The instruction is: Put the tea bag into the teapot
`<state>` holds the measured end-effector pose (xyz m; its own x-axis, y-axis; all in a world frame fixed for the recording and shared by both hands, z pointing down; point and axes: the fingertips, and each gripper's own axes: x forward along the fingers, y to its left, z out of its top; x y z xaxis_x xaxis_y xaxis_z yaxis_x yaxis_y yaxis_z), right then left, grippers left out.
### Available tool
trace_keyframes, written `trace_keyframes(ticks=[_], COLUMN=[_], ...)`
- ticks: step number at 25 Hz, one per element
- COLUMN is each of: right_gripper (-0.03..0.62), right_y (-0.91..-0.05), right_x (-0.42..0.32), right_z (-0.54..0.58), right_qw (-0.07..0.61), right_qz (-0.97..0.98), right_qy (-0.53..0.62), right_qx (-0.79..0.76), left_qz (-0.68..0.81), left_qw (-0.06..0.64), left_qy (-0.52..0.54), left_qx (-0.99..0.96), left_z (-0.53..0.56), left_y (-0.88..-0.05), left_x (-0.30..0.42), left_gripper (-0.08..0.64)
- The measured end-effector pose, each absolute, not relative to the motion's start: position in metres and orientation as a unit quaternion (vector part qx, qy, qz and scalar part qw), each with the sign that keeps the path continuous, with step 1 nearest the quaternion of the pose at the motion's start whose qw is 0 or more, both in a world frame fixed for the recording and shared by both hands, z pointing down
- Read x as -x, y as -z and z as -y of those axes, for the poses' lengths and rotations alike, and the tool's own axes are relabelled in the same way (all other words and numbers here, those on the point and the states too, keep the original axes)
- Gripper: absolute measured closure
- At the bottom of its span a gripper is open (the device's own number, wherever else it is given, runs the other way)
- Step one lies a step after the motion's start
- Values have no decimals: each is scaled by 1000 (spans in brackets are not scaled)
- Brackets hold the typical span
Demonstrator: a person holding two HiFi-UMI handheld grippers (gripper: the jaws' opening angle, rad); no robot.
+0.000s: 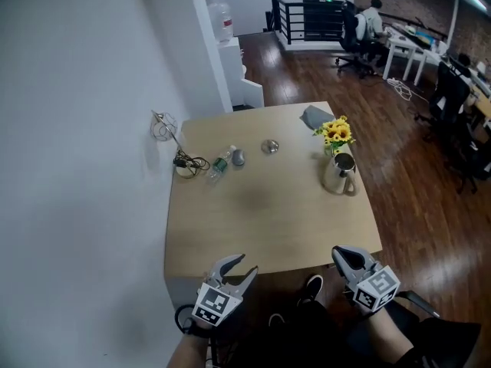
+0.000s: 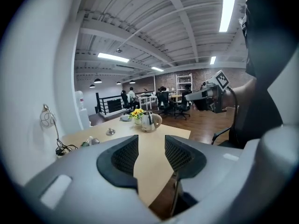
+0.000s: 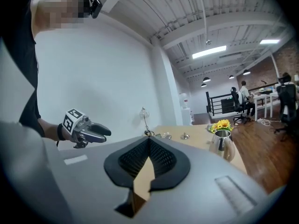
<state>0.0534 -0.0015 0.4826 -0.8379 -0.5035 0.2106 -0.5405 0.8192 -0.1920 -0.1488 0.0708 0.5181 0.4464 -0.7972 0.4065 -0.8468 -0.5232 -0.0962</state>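
Approach stage, nothing held.
Left claw [image 1: 245, 264] released, right claw [image 1: 338, 253] clenched; find the unseen tea bag before nearing polished steel teapot [image 1: 338, 173], far right.

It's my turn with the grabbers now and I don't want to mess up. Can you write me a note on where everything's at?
Left gripper: open, empty, at the near edge of the light wooden table.
Right gripper: shut, empty.
Shiny metal teapot: far right of table, by the yellow sunflowers.
Tea bag: can't be made out.
Done: nothing yet.
Left: find the tea bag, put it into the teapot.
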Motion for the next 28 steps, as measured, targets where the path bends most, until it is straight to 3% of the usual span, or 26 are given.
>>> trace_keyframes(ticks=[11, 28], right_gripper=[584, 584], right_y=[-459, -449], right_x=[-55, -87], right_z=[-88, -110], right_qw=[95, 68], right_qz=[959, 965], right_qy=[-73, -74], right_qx=[-256, -242], left_qz=[498, 504], left_qw=[49, 13], left_qy=[-175, -206], left_qx=[-848, -839], left_z=[-149, -167], left_y=[-501, -493], left_x=[148, 113], left_gripper=[359, 354])
